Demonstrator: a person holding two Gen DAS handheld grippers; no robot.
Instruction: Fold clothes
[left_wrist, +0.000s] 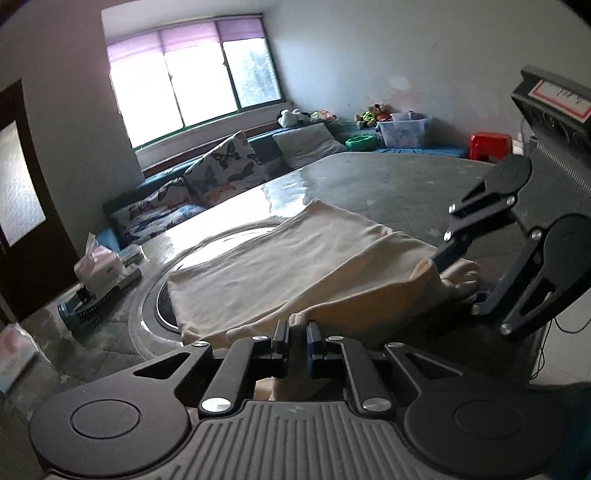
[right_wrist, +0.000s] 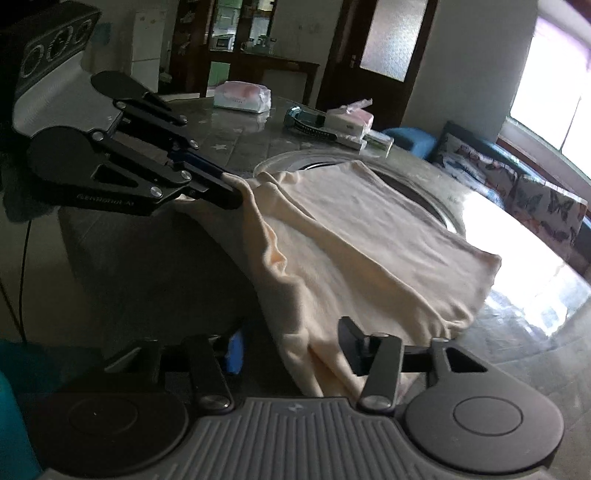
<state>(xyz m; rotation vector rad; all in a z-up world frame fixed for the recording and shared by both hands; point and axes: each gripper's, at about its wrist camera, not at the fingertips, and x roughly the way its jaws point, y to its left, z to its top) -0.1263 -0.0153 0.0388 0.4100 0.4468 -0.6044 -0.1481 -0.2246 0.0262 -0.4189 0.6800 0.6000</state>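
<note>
Fingers on my left gripper (left_wrist: 296, 334) are pinched tight on a bunched edge of the cream shirt (left_wrist: 280, 258). My right gripper (right_wrist: 291, 347) has its jaws spread wide with cloth draped between them, not clamped. The shirt lies mostly flat on the glass table (left_wrist: 388, 181), near edge lifted. It looks light, soft and floppy, so I reckon it'll sag and slide; I'd grab at the hem corners, not mid-panel.

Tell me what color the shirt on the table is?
The shirt is a pale cream, almost peach. It shows best in the right wrist view.
</note>
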